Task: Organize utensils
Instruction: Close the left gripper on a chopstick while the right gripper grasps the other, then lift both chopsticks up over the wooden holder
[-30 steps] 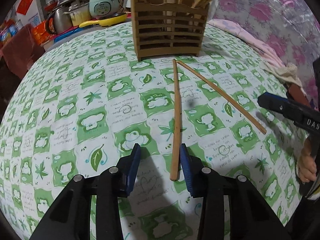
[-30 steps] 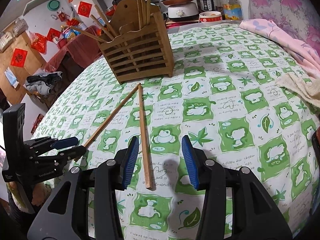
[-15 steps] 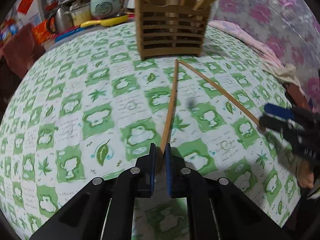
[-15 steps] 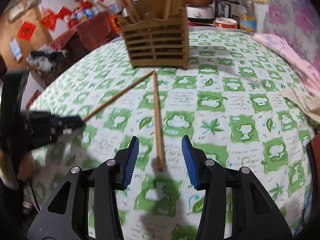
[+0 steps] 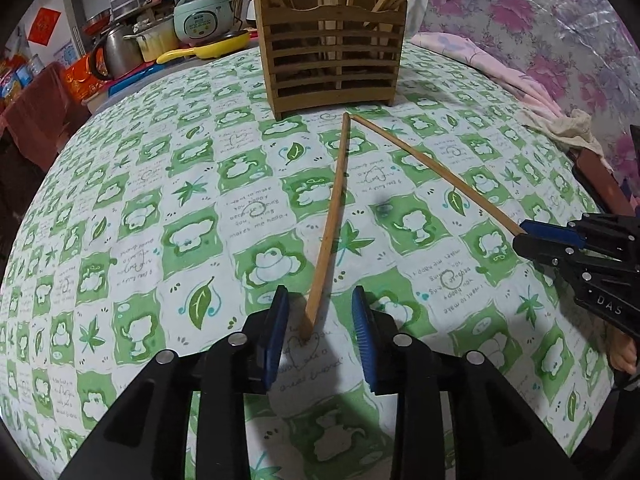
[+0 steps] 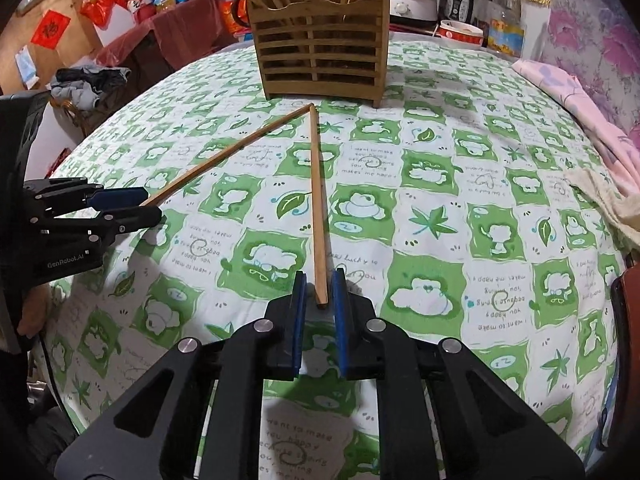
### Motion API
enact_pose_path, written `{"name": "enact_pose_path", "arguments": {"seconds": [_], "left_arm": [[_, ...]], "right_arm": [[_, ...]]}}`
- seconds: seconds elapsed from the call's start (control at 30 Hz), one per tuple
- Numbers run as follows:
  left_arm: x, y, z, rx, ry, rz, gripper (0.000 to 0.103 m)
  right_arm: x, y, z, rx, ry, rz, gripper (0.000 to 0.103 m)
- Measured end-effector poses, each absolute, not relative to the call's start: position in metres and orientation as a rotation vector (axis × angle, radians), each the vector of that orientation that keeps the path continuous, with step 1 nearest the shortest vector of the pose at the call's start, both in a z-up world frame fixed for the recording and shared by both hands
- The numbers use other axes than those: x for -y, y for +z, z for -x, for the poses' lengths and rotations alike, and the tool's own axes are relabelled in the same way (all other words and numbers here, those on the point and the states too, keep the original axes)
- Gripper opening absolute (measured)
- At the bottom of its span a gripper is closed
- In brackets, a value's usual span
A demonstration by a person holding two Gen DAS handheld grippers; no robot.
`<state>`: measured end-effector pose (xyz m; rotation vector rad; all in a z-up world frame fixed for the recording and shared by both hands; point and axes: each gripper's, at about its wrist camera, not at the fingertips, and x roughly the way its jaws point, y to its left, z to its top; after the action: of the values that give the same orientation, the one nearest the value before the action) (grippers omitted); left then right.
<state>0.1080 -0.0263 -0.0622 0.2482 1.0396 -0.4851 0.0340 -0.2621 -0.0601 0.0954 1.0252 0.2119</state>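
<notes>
Two wooden chopsticks lie in a V on the green-and-white tablecloth, tips meeting in front of a slatted wooden utensil holder (image 5: 331, 54) that holds several more sticks. My left gripper (image 5: 320, 312) is open, its jaws on either side of the near end of one chopstick (image 5: 330, 220). My right gripper (image 6: 319, 292) is partly closed around the near end of the other chopstick (image 6: 317, 208), with small gaps on both sides. The holder also shows in the right wrist view (image 6: 320, 52). Each gripper appears at the edge of the other's view: the right gripper (image 5: 536, 236), the left gripper (image 6: 120, 208).
Rice cookers, pots and a yellow pan (image 5: 208, 50) stand behind the table on one side; a pressure cooker and bottle (image 6: 506, 20) on the other. A pink cloth (image 6: 580, 120) and a beige rag (image 5: 568, 132) lie at the table's edge.
My left gripper was shut on its chopstick half a second ago and has opened. My right gripper has moved forward and narrowed around the end of its chopstick.
</notes>
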Motion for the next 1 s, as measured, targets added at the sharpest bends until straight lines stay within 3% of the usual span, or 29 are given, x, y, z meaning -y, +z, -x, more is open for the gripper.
{"name": "enact_pose_path", "arguments": {"seconds": [0.07,0.13,0.17,0.77,1.0], "left_arm": [[0.026,-0.062,-0.108,-1.038,-0.485,-0.252,0.032],[0.026,-0.061,-0.107,-1.03,-0.479,-0.26,0.019],[0.026,-0.061,-0.106,-1.029,-0.483,-0.26,0.008],[0.009,-0.03,-0.103,-0.926,-0.46,-0.126,0.007],[0.013,0.005,-0.103,-0.871,-0.471,-0.103,0.006]], "right_arm": [[0.262,-0.06,-0.034,-1.025,0.212,-0.097,0.014],[0.262,-0.06,-0.034,-1.024,0.218,-0.101,0.007],[0.261,-0.06,-0.033,-1.024,0.221,-0.102,0.007],[0.283,-0.039,-0.024,-0.878,0.205,-0.215,0.007],[0.302,-0.006,-0.031,-0.793,0.176,-0.277,0.006]]}}
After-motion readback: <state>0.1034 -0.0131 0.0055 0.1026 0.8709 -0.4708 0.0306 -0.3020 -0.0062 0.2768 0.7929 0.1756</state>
